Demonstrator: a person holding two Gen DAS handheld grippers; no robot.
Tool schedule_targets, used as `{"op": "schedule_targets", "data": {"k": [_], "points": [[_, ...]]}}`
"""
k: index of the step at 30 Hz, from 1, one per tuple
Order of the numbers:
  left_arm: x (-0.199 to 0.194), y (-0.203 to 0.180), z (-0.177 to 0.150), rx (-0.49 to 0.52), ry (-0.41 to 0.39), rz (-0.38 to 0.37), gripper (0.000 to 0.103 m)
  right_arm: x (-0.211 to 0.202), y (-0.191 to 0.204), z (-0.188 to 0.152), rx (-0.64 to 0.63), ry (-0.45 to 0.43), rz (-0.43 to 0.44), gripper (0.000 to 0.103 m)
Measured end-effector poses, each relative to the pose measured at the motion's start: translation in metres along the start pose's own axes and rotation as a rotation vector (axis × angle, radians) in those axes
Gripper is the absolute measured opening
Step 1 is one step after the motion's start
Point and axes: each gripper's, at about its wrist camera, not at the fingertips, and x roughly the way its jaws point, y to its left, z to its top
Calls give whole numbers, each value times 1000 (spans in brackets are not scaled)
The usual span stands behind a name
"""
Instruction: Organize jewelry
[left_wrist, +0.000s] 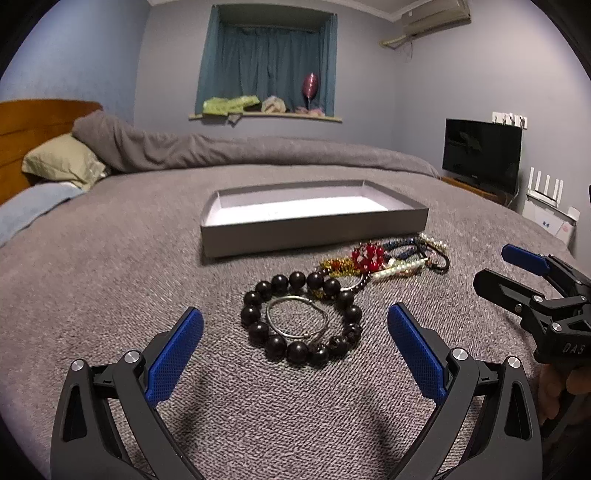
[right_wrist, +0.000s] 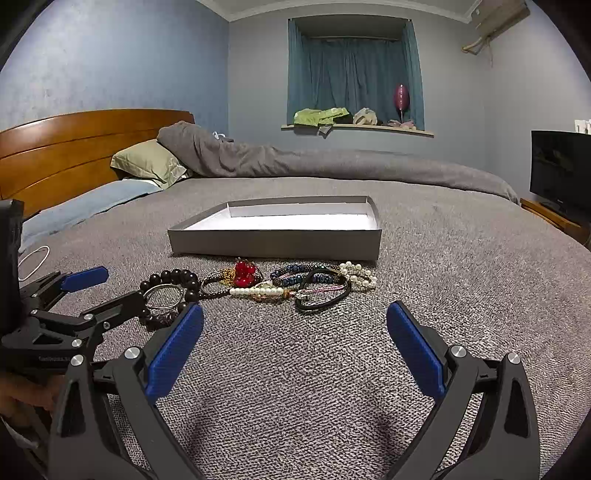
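**Both grippers spread, jewelry not yet lifted**

The left gripper (left_wrist: 295, 332) hovers low over the grey blanket (left_wrist: 110, 295) with its blue pads wide apart and nothing between them. Straight ahead at 12 o'clock, just past the fingertips, lies the dark bead bracelet (left_wrist: 301, 317), and a thin metal ring (left_wrist: 297, 317) lies flat inside its loop. The wide stance looks chosen to straddle the bead loop.

The right gripper (right_wrist: 295, 332) is likewise spread and empty. From its view, a black cord bracelet (right_wrist: 323, 293) sits at 12 o'clock, with pearls (right_wrist: 258, 291) at 11 and a red bead cluster (right_wrist: 244, 275) behind them. More beaded strands, blue and pearl, trail off toward 1 o'clock, several overlapping, so lifting one may drag a neighbour.

The box (right_wrist: 275, 242), shallow, grey outside and white inside, sits beyond the row at 12 o'clock in both views, open side up, and appears empty. It lies just behind the jewelry, probably so each piece needs only a short carry over the low wall.

In the left view the right gripper shows at 3 o'clock, level with the pile's end; each tool seems assigned its own half of the row. The task appears to be at its start.
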Motion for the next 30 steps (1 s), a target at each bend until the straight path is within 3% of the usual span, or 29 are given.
{"op": "schedule_targets", "data": {"k": [9,20,26,30], "points": [[29,6,10,7,149,-58,99,2,2,-2,-7,9,-1,98],[39,44,20,-116,177,-80,95,2,3,-2,-12,11,-1,98],[44,50,19,-119,210,-113,69,2,4,-3,-13,12,-2,98],[50,52,24,-126,220,-137,60,2,3,-3,-14,13,-3,98]]}}
